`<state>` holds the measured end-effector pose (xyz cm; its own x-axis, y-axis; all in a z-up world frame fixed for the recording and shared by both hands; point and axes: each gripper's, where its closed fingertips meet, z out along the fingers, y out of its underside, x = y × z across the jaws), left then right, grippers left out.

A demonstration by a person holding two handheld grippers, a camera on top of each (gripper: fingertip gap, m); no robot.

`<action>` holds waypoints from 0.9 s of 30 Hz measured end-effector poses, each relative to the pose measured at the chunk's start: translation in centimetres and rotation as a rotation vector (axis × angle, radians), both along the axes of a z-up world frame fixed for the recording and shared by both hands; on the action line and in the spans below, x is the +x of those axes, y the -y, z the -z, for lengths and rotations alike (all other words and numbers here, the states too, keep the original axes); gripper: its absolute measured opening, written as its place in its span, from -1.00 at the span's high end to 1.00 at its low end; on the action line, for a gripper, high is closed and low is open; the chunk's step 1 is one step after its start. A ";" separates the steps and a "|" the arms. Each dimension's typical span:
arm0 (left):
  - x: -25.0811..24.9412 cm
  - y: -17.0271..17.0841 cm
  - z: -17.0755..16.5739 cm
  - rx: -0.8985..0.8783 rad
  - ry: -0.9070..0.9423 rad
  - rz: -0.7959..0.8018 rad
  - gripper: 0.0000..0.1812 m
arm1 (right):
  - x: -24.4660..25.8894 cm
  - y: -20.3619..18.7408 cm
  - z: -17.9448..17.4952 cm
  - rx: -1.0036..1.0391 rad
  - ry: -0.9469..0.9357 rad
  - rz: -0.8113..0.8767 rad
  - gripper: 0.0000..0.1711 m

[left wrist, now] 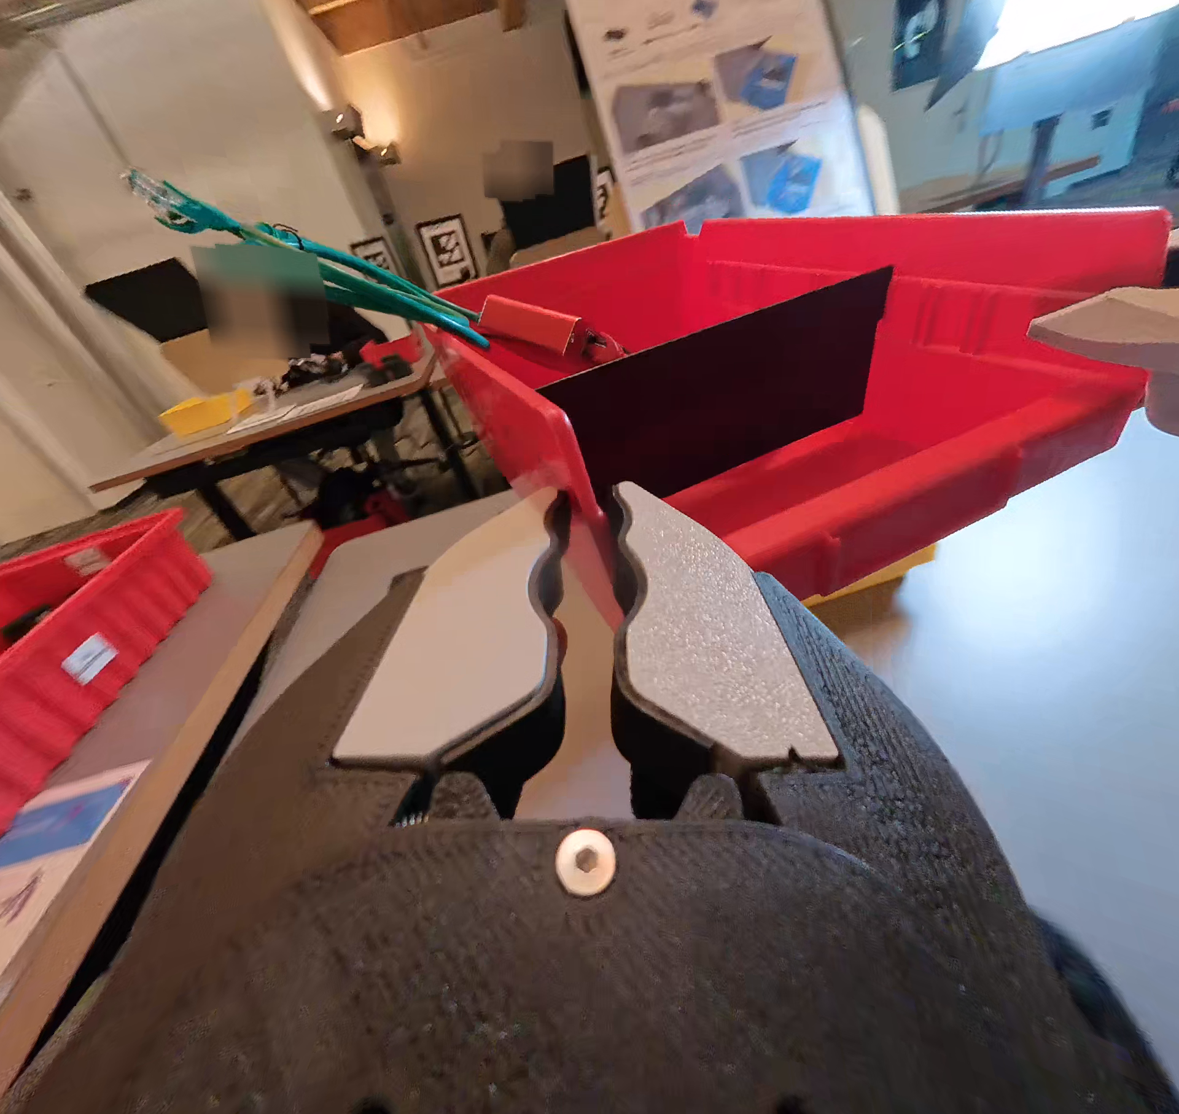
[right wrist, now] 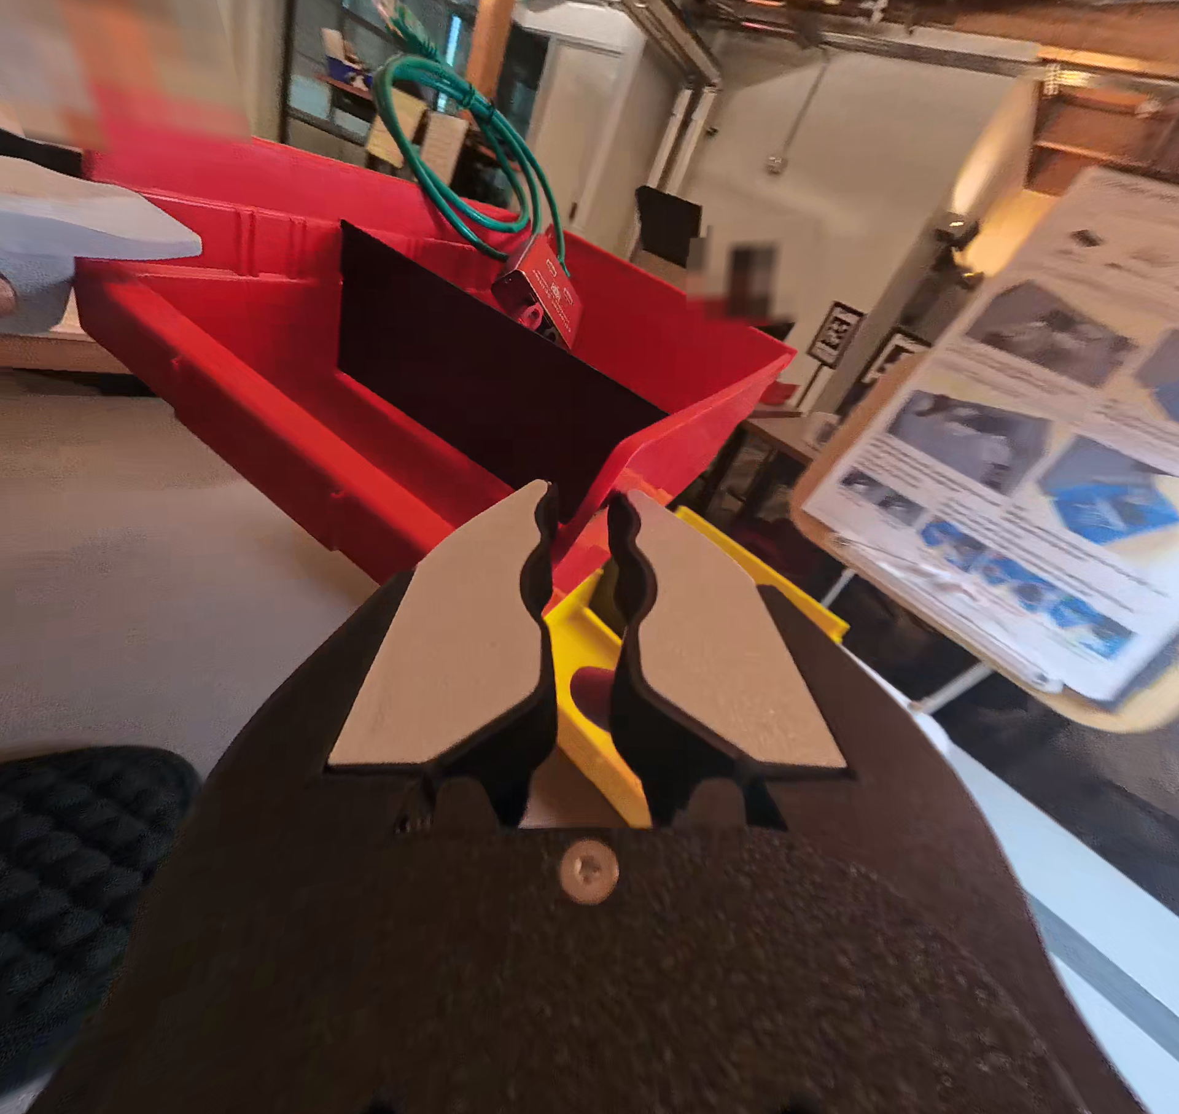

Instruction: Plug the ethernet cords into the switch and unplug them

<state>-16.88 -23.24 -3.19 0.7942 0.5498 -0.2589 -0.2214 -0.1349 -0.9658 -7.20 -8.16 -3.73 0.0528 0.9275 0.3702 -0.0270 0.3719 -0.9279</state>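
A large red bin [left wrist: 1021,292] with a black divider [left wrist: 721,394] is held tilted between both grippers. My left gripper [left wrist: 590,499] is shut on the bin's side wall edge. My right gripper [right wrist: 579,496] is shut on the opposite corner of the bin [right wrist: 255,343]. A small red switch [left wrist: 529,321] leans in the far compartment behind the divider [right wrist: 459,369]. It also shows in the right wrist view [right wrist: 542,289]. Green ethernet cords [left wrist: 357,273] run from it over the rim, looped and tied [right wrist: 510,145], with a loose plug [left wrist: 150,190] in the air.
A yellow bin [right wrist: 587,668] lies under the red bin on the pale table [left wrist: 1021,668]. A second red bin [left wrist: 96,624] stands at the left. A poster board [right wrist: 1021,445] stands at the right. A black woven pad [right wrist: 76,860] lies lower left.
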 end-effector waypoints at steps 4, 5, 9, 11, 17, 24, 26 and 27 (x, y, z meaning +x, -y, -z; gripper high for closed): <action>-3.5 5.1 3.0 -0.053 0.030 -0.080 0.88 | -5.1 4.3 4.1 -0.043 0.033 -0.112 0.83; -4.3 5.9 3.9 -0.064 0.045 -0.097 0.88 | -6.1 5.1 5.2 -0.059 0.045 -0.130 0.82; -7.4 7.0 8.2 -0.091 0.133 -0.122 0.89 | -9.2 6.3 10.2 -0.130 0.127 -0.144 0.83; -8.5 6.2 10.6 -0.101 0.171 -0.095 0.88 | -10.0 5.7 12.7 -0.154 0.175 -0.131 0.82; -10.1 3.2 15.9 -0.084 0.210 -0.063 0.90 | -9.7 3.6 16.1 -0.118 0.265 -0.099 0.74; -7.4 -0.9 19.8 -0.227 0.394 0.188 0.75 | -4.5 1.8 18.4 -0.101 0.509 -0.294 0.41; -7.0 -1.0 18.9 -0.223 0.350 0.207 0.67 | -2.6 0.2 17.8 -0.040 0.551 -0.333 0.37; -7.0 -0.7 18.0 -0.210 0.332 0.214 0.63 | -1.8 -1.0 17.4 0.004 0.572 -0.336 0.37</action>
